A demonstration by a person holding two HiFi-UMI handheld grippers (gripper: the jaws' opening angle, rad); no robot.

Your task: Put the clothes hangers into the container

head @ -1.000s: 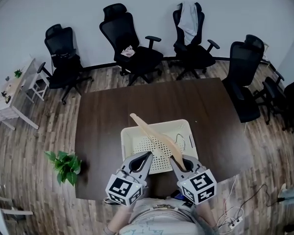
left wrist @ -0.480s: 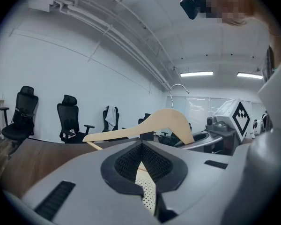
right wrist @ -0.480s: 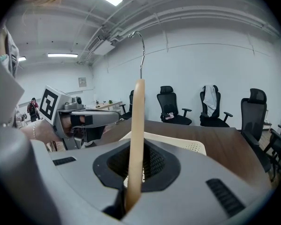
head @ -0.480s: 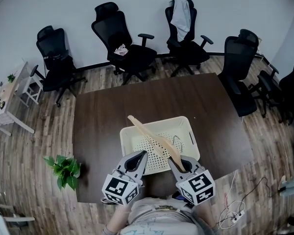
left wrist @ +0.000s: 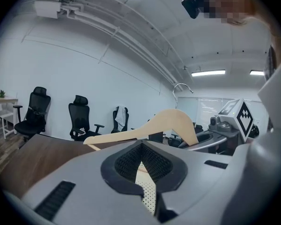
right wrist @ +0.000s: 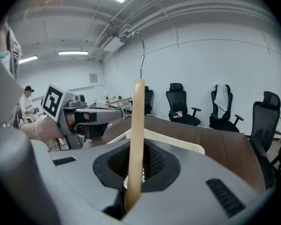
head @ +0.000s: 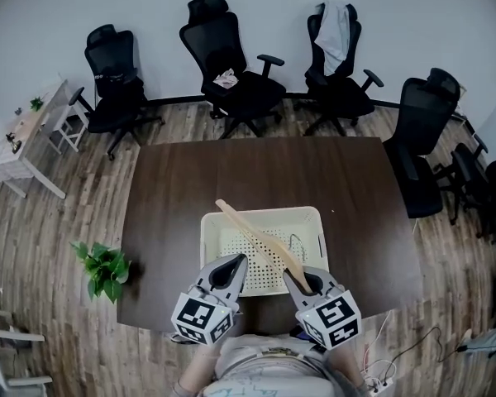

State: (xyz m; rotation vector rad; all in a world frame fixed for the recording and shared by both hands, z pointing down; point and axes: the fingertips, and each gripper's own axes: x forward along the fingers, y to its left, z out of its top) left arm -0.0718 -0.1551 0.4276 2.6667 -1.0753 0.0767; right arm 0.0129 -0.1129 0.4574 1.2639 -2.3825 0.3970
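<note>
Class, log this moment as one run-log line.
right gripper: shut on wooden hanger | hanger: over cream basket | left gripper: shut, empty

Wooden hanger [head: 260, 240] aslant above cream container [head: 206, 248]

The wooden hanger [head: 260, 240], slanted over the white basket [head: 273, 211] by the table's [head: 174, 197] near edge, shows a small shift. Its far tip now pokes only slightly past the basket's far rim. A second ago it reached clearly beyond the far left corner.

The head view itself has swung. The table now sits square in the frame where it earlier looked skewed, with its far edge running level. The row of office chairs [head: 231, 73] beyond that edge stands a little further right. The potted plant [head: 101, 269] on the floor off the table's left edge sits slightly higher.
</note>
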